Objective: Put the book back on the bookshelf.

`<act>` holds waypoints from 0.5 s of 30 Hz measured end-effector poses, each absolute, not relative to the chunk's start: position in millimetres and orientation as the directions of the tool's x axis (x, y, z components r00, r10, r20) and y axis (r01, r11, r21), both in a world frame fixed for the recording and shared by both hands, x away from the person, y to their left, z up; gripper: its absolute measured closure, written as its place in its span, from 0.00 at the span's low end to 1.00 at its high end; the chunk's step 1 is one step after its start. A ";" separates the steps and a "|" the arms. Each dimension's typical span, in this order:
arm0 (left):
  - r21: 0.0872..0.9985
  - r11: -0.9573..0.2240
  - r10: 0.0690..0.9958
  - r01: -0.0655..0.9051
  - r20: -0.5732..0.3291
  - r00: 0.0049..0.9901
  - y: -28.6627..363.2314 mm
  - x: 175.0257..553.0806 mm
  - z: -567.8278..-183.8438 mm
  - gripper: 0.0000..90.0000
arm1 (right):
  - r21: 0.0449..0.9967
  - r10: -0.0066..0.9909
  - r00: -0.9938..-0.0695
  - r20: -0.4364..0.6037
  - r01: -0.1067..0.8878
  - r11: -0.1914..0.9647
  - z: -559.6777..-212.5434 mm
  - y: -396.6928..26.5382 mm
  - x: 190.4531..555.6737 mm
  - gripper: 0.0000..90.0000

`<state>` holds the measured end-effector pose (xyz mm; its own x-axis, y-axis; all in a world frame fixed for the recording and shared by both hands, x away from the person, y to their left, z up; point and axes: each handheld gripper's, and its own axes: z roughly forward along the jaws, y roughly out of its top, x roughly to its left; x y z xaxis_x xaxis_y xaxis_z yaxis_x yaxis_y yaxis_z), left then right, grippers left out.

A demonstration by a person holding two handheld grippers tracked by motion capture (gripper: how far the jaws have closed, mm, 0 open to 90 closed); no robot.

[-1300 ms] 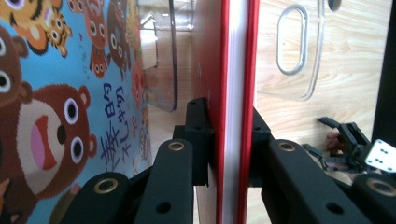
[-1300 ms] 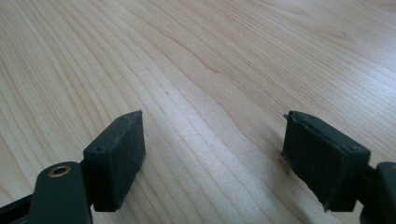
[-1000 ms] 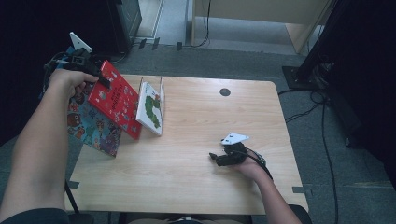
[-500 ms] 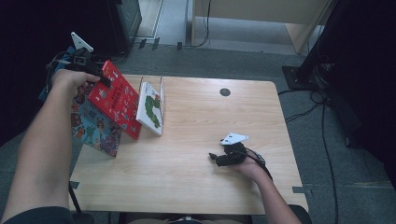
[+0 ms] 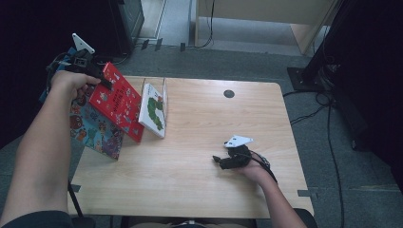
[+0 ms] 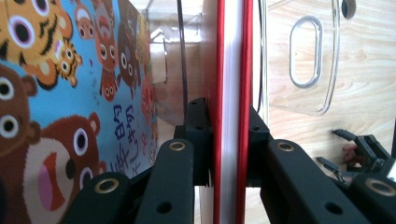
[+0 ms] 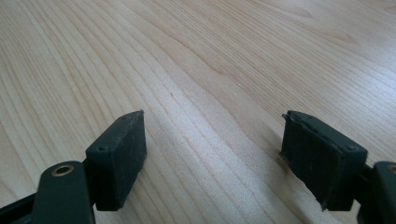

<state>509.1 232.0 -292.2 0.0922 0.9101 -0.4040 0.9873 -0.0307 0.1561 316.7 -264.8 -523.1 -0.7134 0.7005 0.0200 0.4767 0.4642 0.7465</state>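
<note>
The left gripper (image 6: 229, 154) pinches a red book (image 6: 231, 93) by its edge, pads pressed on both covers, holding it tilted over the table's (image 5: 199, 175) left edge, between a blue animal book (image 5: 95, 130) and a white caterpillar book (image 5: 154, 111). The right gripper (image 7: 212, 154) rests on bare wood, jaws spread apart.
</note>
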 end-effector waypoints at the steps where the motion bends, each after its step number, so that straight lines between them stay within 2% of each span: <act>1: 0.153 -0.034 0.908 0.988 -0.407 0.094 231.2 509.0 -291.6 0.88 | 0.746 0.700 -0.713 0.020 0.477 0.464 -523.1 -264.8 316.7 0.24; 6: 0.137 -0.046 0.909 0.990 -0.405 0.099 226.4 508.3 -286.4 0.88 | 0.746 0.700 -0.714 0.020 0.476 0.465 -523.1 -264.8 316.7 0.24; 15: 0.159 -0.027 0.910 0.987 -0.404 0.090 227.0 509.4 -272.8 0.88 | 0.747 0.698 -0.716 0.019 0.475 0.465 -523.0 -264.8 316.7 0.25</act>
<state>509.4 227.0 -272.8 0.0900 0.9102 -0.4042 0.9869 -0.0268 0.1593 316.7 -264.8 -523.0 -0.7156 0.6982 0.0195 0.4745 0.4655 0.7471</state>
